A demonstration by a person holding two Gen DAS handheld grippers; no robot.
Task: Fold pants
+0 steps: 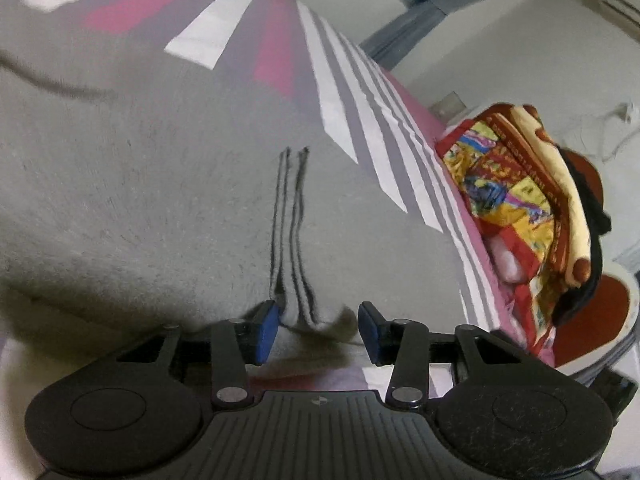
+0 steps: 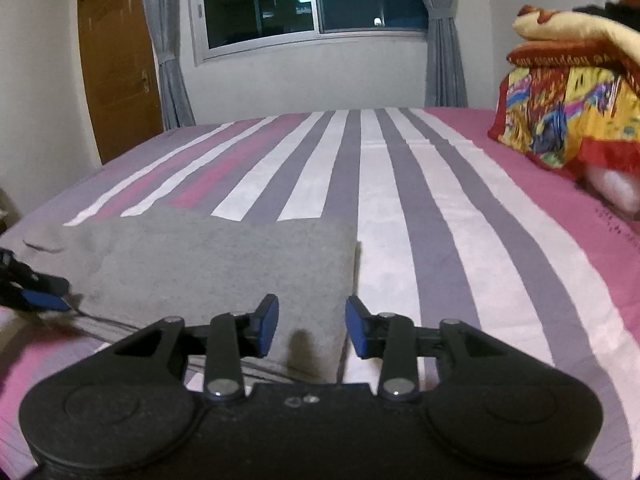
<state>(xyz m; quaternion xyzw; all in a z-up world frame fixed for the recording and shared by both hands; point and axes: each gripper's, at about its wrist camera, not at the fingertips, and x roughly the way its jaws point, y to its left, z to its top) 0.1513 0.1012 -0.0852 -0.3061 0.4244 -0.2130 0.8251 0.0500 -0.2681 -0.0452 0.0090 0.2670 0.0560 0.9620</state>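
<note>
Grey pants with dark side stripes lie flat on the striped bed. In the right wrist view they show as a folded grey slab with a straight right edge. My left gripper is open, its blue pads either side of a raised fold of the grey cloth at the stripes. It shows at the far left of the right wrist view. My right gripper is open and empty, just above the pants' near right corner.
The bed sheet has pink, white and purple stripes. A stack of colourful folded blankets sits at the right side of the bed, also in the left wrist view. A window, curtains and a wooden door lie beyond.
</note>
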